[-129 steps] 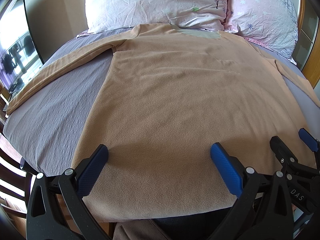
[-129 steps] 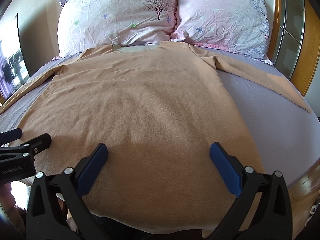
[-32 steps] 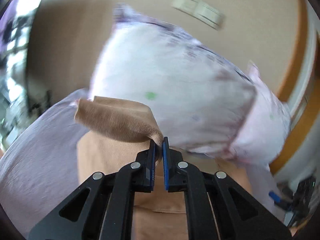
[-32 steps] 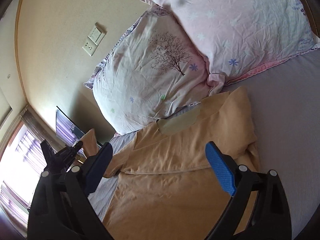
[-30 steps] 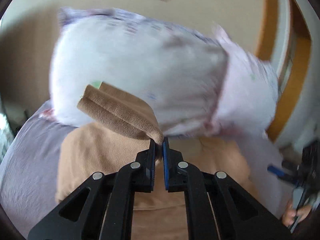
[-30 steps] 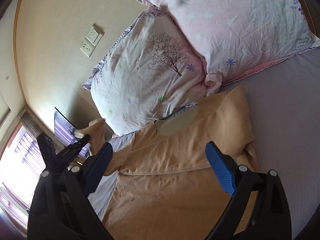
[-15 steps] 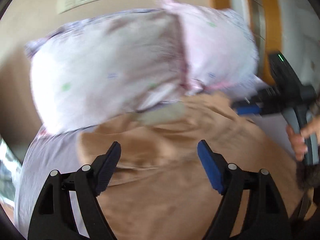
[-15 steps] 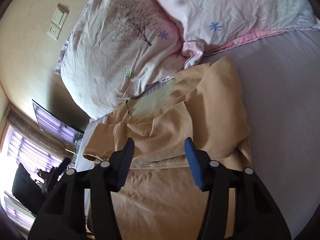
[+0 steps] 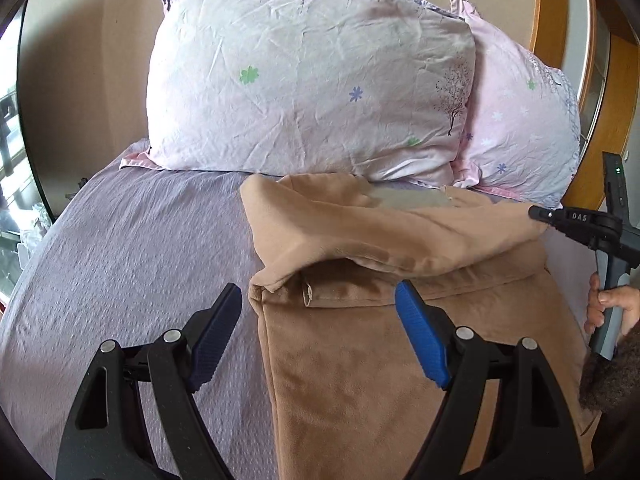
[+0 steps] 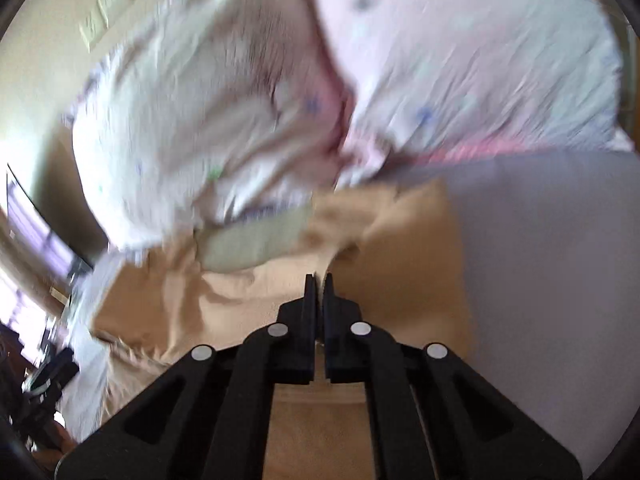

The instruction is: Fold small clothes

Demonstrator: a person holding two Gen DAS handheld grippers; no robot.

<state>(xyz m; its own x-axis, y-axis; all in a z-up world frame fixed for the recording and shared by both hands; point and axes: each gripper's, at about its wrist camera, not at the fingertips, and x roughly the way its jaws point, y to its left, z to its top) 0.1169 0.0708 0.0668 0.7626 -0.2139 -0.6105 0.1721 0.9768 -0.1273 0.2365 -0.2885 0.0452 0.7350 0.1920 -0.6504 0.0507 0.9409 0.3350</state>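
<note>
Left wrist view: soft, limp tan shirt (image 9: 400, 360); left gripper (image 9: 320, 336) released, right gripper (image 10: 318, 280) clenched on its far sleeve fold; best grasped at edges.

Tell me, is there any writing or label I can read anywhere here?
"DAS": white letters on the black right gripper, seen in the left wrist view.
Wall switch plate: too blurred to show any marking.
Pillows: printed flowers and trees only, no words.
</note>
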